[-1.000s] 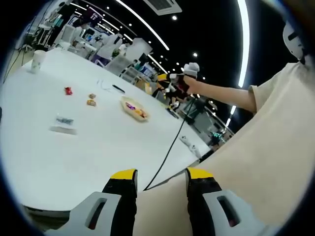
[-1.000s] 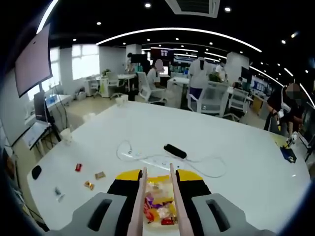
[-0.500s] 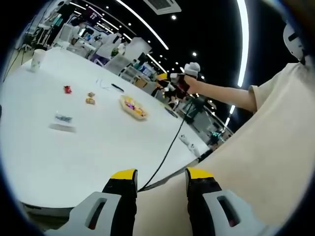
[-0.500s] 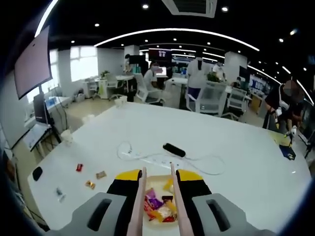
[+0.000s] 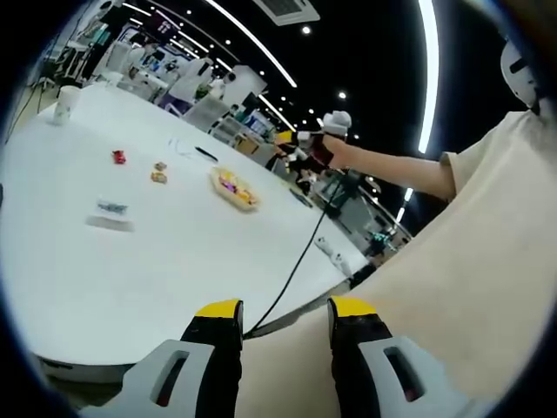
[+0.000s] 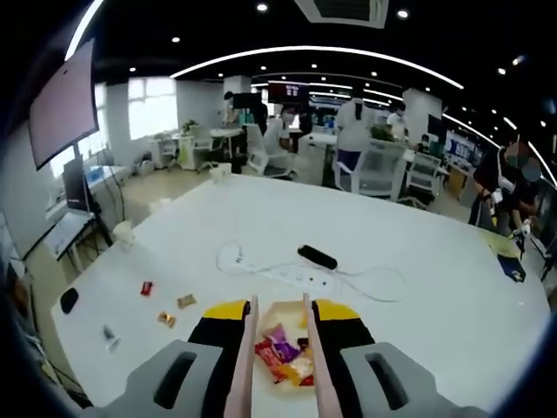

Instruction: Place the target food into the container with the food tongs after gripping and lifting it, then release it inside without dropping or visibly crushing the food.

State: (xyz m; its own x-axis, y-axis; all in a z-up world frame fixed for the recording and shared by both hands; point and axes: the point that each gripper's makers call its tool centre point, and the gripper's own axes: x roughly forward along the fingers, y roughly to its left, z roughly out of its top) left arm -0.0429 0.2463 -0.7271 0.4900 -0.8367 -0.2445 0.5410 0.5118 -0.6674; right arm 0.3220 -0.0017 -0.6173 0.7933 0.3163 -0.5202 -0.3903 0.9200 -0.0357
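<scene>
White table (image 6: 418, 287), pale pink tongs (image 6: 280, 366), red, purple, orange wrapped candies (image 6: 283, 355)

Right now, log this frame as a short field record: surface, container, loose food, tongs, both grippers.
surface: white table
container: shallow tray holding wrapped candies, seen between the tong arms in the right gripper view
loose food: red candy and two brownish wrapped pieces on the table, apart from the tray
tongs: food tongs held in the right gripper, arms apart, nothing between their tips
left gripper: open, empty, at the table's edge beside a person's sleeve
other: black cable trailing across the table
</scene>
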